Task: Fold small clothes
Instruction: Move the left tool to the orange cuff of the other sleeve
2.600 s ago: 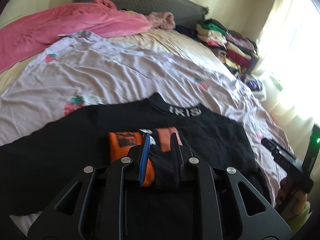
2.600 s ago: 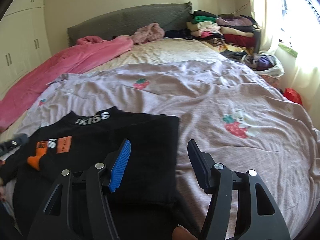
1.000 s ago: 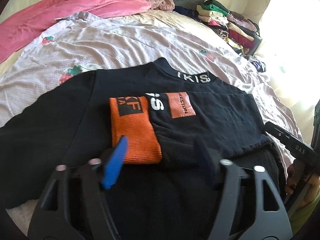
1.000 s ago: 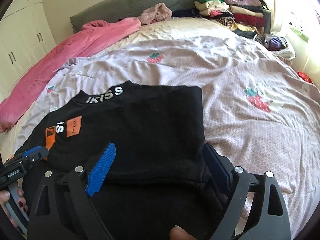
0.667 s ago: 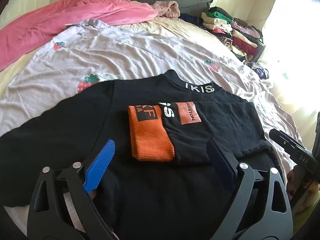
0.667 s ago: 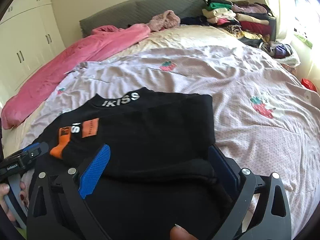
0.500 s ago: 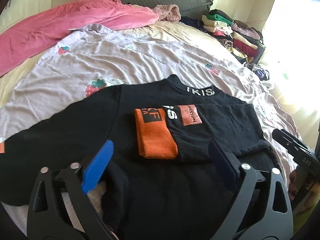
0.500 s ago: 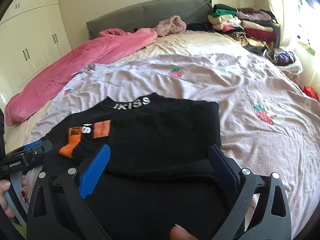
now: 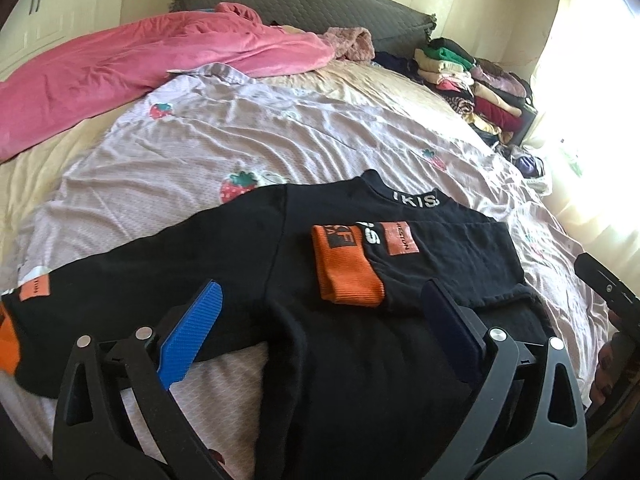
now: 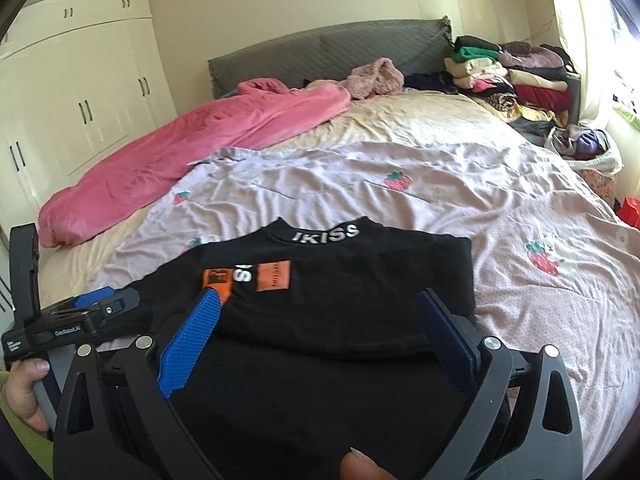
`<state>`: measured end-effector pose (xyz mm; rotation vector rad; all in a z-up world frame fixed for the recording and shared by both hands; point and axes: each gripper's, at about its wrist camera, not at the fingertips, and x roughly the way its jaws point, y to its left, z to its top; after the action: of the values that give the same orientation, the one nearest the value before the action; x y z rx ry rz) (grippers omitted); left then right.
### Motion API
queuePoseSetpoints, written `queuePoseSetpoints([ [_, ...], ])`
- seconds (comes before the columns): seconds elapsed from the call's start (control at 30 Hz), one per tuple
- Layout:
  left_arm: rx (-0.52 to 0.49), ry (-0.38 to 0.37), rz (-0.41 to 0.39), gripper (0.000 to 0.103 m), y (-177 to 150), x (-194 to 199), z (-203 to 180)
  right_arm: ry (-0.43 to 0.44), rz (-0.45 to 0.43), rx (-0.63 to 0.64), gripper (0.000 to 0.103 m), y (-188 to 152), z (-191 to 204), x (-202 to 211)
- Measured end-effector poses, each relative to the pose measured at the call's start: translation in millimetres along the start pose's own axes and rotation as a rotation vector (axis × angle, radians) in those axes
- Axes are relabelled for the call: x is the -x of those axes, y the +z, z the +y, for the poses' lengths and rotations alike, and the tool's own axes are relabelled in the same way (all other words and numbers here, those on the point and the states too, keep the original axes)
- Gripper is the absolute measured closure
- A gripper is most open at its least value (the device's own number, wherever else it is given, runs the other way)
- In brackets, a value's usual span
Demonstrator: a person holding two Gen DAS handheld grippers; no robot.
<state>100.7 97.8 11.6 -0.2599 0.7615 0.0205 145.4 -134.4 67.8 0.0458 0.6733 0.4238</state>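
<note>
Folding half done: black top (image 9: 360, 360) flat on bed (image 9: 200, 148), right sleeve (image 9: 400, 268) folded across chest; left sleeve (image 9: 120, 280) still spread. Left gripper (image 9: 320, 332) and right gripper (image 10: 316, 336) released, jaws just opened wide, nothing pinched.

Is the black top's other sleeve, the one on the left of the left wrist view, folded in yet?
No, that sleeve lies spread out sideways on the bed sheet.

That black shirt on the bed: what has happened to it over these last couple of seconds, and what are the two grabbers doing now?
The left gripper let go of the folded-over sleeve with the orange cuff; its fingers have just opened wide, as have the right gripper's. Both pulled up and back, empty. The black shirt stays flat on the bedspread, right sleeve folded across its chest, left sleeve spread out.
</note>
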Motion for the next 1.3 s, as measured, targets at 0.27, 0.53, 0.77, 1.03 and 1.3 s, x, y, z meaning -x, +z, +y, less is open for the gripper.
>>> queuePoseSetpoints([
  [0.27, 0.042, 0.038, -0.040, 0.010, -2, 27, 28, 0.045, -0.006, 0.062, 0.005, 6, 38, 5],
  [0.53, 0.100, 0.063, -0.072, 0.010, -4, 47, 57, 0.088, 0.000, 0.137, 0.005, 7, 82, 3],
  [0.77, 0.132, 0.120, -0.108, 0.010, -7, 64, 79, 0.106, 0.015, 0.186, 0.005, 5, 111, -6],
  [1.03, 0.178, 0.183, -0.122, 0.010, -12, 79, 111, 0.124, 0.048, 0.235, 0.005, -3, 137, -20],
  [1.3, 0.226, 0.236, -0.125, 0.010, -22, 90, 143, 0.143, 0.070, 0.278, 0.005, -9, 158, -30],
])
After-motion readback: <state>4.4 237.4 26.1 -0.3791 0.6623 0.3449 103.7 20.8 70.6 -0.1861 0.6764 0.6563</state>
